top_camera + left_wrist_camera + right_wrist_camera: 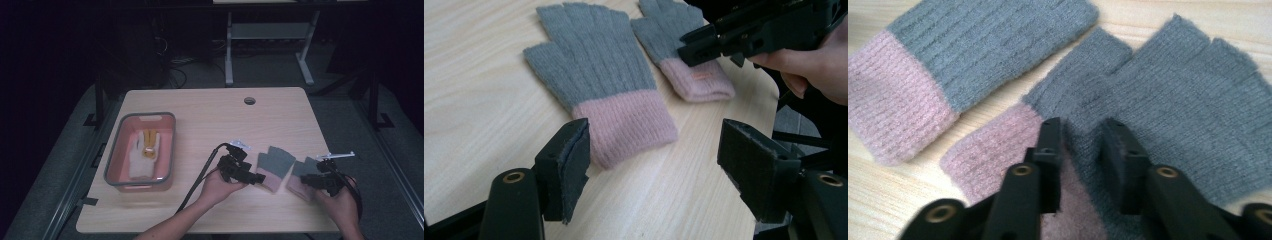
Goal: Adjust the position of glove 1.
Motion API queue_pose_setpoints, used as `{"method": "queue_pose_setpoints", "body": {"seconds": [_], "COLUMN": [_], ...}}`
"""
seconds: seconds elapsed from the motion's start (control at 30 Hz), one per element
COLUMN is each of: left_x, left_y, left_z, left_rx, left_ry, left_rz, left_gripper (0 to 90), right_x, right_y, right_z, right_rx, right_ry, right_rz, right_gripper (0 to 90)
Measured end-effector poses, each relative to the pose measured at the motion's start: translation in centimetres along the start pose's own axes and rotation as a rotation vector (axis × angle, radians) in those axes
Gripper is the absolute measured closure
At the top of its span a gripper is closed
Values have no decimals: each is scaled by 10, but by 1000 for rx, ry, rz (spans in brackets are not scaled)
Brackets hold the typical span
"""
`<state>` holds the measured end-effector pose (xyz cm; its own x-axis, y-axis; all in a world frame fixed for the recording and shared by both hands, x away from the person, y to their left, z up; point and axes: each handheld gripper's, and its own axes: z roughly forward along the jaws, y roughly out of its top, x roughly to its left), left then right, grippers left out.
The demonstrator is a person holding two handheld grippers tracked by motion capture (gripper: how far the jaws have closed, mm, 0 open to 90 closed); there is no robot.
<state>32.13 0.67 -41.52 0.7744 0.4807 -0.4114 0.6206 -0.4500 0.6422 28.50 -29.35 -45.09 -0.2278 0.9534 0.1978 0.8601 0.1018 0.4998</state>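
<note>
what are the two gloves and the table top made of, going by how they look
Left glove: soft knitted yarn, likely wool or acrylic; ribbed grey body, fuzzy pink cuff.
Right glove: same knit, with lengthwise ribs and fuzzy fibres at the edges.
Table: pale wood or wood-look laminate, matte; faint grain lines show, but which one is unclear.

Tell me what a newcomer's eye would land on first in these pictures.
First, the two grey knitted fingerless gloves with pink cuffs lying side by side near the table's front right edge: the left glove and the right glove. The right gripper has its black jaws pinched into the right glove's knit, while the left gripper stands open just before the left glove's pink cuff. Farther left sits a grey-rimmed pink plastic tub holding a white glove with yellow fingers.
</note>
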Motion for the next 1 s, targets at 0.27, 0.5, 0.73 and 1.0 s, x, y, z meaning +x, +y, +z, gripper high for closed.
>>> {"method": "queue_pose_setpoints", "body": {"seconds": [0.27, 0.5, 0.73, 1.0], "left_x": [1, 2, 5, 9], "left_y": [-1, 0, 0, 0], "left_z": [0, -4, -11, -18], "left_rx": [4, -10, -18, -32], "left_ry": [-1, -6, 7, 22], "left_rz": [3, -10, -11, -14], "left_gripper": [295, 296, 296, 296], "right_x": [1, 5, 13, 36], "right_y": [0, 2, 9, 27], "right_z": [0, -6, -20, -27], "right_rx": [-6, -9, -41, -62], "right_ry": [-6, -10, 14, 52], "right_rz": [-5, -6, 1, -7], "right_gripper": [824, 842, 845, 843]}}
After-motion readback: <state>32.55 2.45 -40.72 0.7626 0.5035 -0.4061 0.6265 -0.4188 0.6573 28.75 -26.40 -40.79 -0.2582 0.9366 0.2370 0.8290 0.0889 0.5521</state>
